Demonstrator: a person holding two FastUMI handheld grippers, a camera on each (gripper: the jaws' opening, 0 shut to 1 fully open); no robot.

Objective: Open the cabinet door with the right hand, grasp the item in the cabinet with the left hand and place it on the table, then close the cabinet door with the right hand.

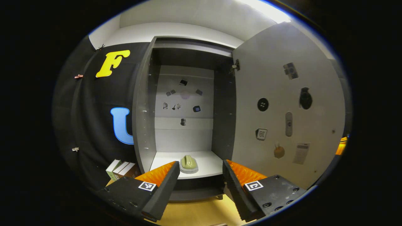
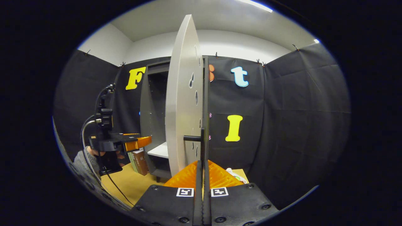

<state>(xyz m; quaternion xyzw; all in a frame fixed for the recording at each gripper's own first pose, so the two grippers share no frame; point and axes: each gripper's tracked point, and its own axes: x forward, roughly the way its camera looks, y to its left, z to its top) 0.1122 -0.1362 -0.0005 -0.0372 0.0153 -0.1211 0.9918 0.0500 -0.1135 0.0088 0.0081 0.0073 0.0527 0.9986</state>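
The cabinet [image 1: 143,125] stands open, its grey door [image 1: 282,94] swung out to the right. A pale green item [image 1: 188,163] lies on the white shelf [image 1: 209,164] inside, near the front edge. My left gripper [image 1: 201,164] is open just in front of the shelf, with the item farther in between the lines of its fingers and untouched. In the right gripper view the door [image 2: 182,94] is seen edge-on, and my right gripper [image 2: 203,163] is shut on its thin black handle [image 2: 202,141]. The left gripper [image 2: 138,142] shows there too, held by a hand [image 2: 91,152] in front of the cabinet opening.
Books [image 1: 122,169] lean against the booth wall left of the cabinet, on the wooden table [image 1: 194,213]. A small white and green object [image 2: 234,174] lies on the table right of the door. Stickers and small shapes dot the door's inner face and the cabinet's back panel.
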